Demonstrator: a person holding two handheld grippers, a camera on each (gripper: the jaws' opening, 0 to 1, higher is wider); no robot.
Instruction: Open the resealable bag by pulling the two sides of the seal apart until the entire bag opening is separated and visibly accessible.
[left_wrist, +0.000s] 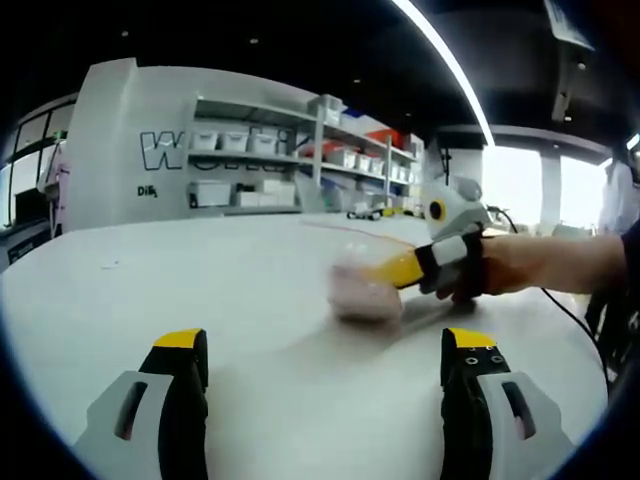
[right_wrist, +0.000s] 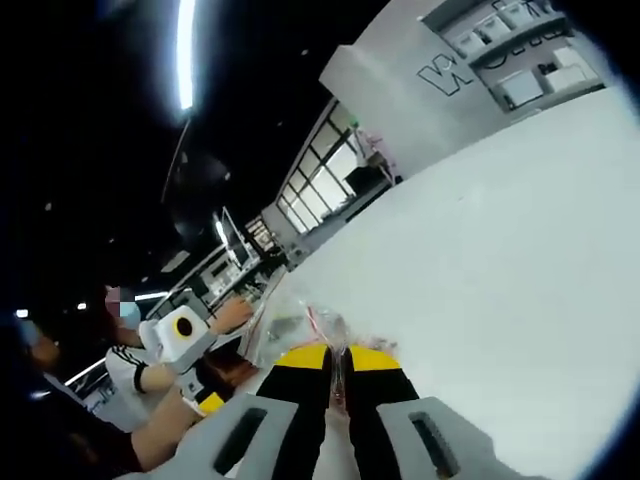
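Observation:
The clear resealable bag (left_wrist: 365, 292) is a blurred pale shape just above the white table (left_wrist: 200, 290), held at its right edge by my right gripper (left_wrist: 398, 270), which a hand brings in from the right. My left gripper (left_wrist: 325, 345) stands open, its yellow-tipped jaws wide apart and nearer than the bag, with nothing between them. In the right gripper view my right gripper (right_wrist: 338, 368) is shut on the bag's (right_wrist: 297, 325) crinkled top edge by the seal. The view is rolled. The left gripper (right_wrist: 185, 335) is to the left, apart from the bag.
The table (right_wrist: 520, 250) is wide and white. Shelves with white bins (left_wrist: 290, 160) stand behind it against a grey wall. A person (left_wrist: 620, 200) stands at the far right, and a dark cable (left_wrist: 570, 315) runs along the table's right edge.

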